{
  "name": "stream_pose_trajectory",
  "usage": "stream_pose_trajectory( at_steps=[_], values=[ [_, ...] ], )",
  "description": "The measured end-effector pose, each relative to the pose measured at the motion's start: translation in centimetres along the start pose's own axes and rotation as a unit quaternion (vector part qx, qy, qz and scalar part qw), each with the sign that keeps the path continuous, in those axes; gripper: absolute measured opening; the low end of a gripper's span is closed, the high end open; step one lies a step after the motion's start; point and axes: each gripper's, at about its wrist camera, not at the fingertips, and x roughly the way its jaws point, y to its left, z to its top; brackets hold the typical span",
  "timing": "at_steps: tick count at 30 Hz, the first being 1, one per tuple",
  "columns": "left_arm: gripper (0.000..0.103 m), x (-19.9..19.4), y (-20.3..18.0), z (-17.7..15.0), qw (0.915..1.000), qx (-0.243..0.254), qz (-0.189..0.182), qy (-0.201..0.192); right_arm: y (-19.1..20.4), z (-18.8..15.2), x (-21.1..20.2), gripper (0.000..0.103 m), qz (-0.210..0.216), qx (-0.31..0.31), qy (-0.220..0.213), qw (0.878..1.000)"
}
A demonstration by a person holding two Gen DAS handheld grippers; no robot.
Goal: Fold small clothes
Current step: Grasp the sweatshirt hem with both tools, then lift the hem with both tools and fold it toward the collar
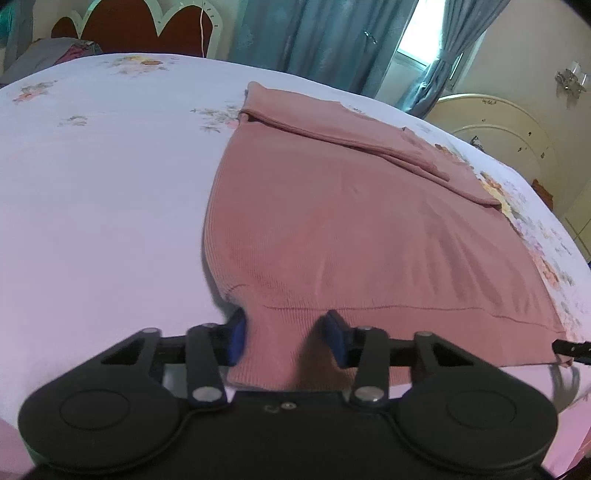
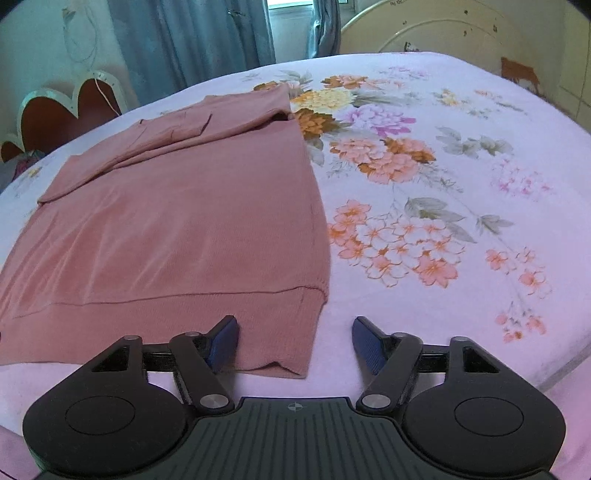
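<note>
A pink knit sweater (image 1: 332, 221) lies flat on the bed, sleeves folded across its far part. It also shows in the right wrist view (image 2: 177, 221). My left gripper (image 1: 286, 338) is open, its blue pads on either side of the near left corner of the hem, which lies between the jaws and looks slightly bunched up. My right gripper (image 2: 293, 341) is open wide at the near right corner of the hem. That corner lies between its fingers, nearer the left pad (image 2: 223, 341). The tip of the right gripper shows at the left view's right edge (image 1: 572, 347).
The bed has a pale lilac sheet (image 2: 461, 295) with floral prints (image 2: 380, 155). A red headboard (image 1: 147, 29) and a pile of clothes (image 1: 55, 51) are at the far left. Blue curtains (image 1: 314, 37) and a cream footboard (image 2: 443, 29) stand beyond the bed.
</note>
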Motion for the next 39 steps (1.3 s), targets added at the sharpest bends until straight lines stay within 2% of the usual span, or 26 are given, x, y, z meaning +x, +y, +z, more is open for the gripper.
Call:
stream_pose_trajectory(
  at_steps=[3,4,5,8,13,18,22,33,39],
  values=[
    [0.024,0.2,0.3,0.1,0.9999,-0.007,-0.009,-0.001,0.6,0.3,0.3,0.027,-0.001,-0.006,0.008,1.000],
    [0.021,0.2,0.3,0.2,0.9999,-0.005,-0.014,-0.001,0.7,0.3,0.3,0.016,0.004,-0.004,0.010,1.000],
    [0.018,0.2,0.2,0.2,0.9998,-0.001,-0.018,-0.002,0.7,0.4,0.3,0.012,0.008,0.000,0.011,1.000],
    [0.013,-0.1,-0.2,0.6,0.9995,0.007,-0.028,-0.014,1.1,0.8,-0.3,0.011,0.012,-0.005,0.001,1.000],
    [0.012,-1.4,-0.5,2.3,0.9976,-0.002,-0.053,-0.044,1.4,2.8,-2.0,0.010,0.040,0.014,-0.036,0.998],
    [0.011,-2.4,-1.5,5.8,0.9935,0.000,-0.078,-0.083,2.0,6.7,-3.4,0.010,0.062,0.028,-0.080,0.994],
    [0.011,-2.1,-2.4,9.3,0.9896,0.006,-0.084,-0.117,2.6,10.6,-3.1,0.010,0.072,0.030,-0.108,0.991],
    [0.010,4.5,-3.2,18.5,0.9871,-0.012,-0.071,-0.143,3.1,22.2,3.7,0.010,0.087,0.050,-0.150,0.984],
    [0.010,9.1,-3.9,23.7,0.9866,-0.025,-0.051,-0.153,3.0,28.5,9.4,0.010,0.091,0.065,-0.147,0.983]
  ],
)
